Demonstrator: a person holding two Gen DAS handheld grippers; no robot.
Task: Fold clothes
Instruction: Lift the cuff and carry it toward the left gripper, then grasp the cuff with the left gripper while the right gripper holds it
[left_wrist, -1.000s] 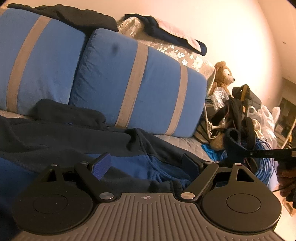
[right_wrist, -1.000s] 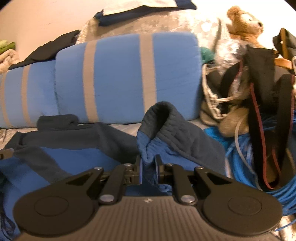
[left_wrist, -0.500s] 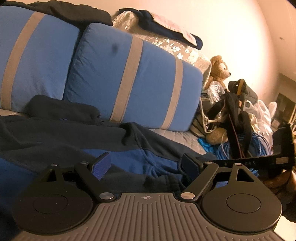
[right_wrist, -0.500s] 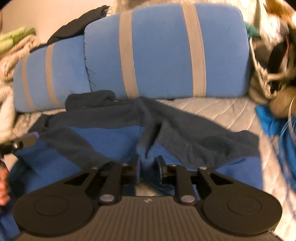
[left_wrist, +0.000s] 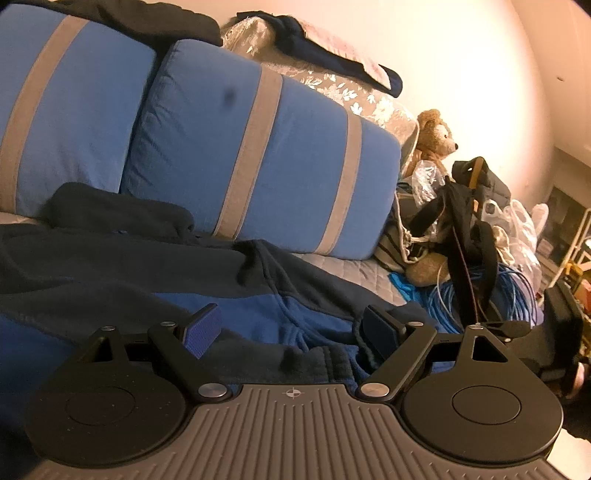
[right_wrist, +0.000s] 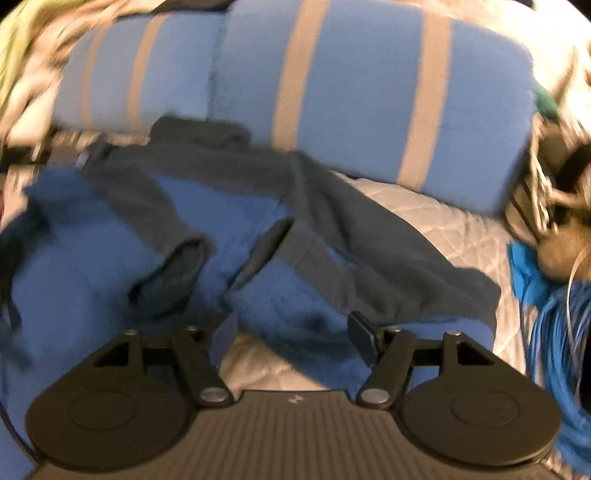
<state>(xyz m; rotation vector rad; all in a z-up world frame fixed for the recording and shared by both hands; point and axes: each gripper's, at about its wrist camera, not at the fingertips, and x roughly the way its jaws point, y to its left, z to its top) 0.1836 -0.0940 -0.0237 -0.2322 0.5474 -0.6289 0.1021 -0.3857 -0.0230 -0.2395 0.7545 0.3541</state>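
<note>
A blue and dark grey sweatshirt lies spread on the quilted sofa seat, its sleeve laid flat toward the right. My right gripper hangs open just above the sweatshirt's near edge, with nothing between its fingers. The left wrist view shows the same sweatshirt with its drawstring. My left gripper is open over the cuffed hem, holding nothing. The right gripper's body shows at that view's right edge.
Two blue cushions with grey stripes back the seat. To the right sit a teddy bear, dark bags with straps, plastic bags and a coil of blue cable. Folded fabrics lie atop the cushions.
My right gripper has opened and let go of the sweatshirt sleeve, which dropped from raised to flat on the seat. The left gripper stayed open, drifting slightly.
</note>
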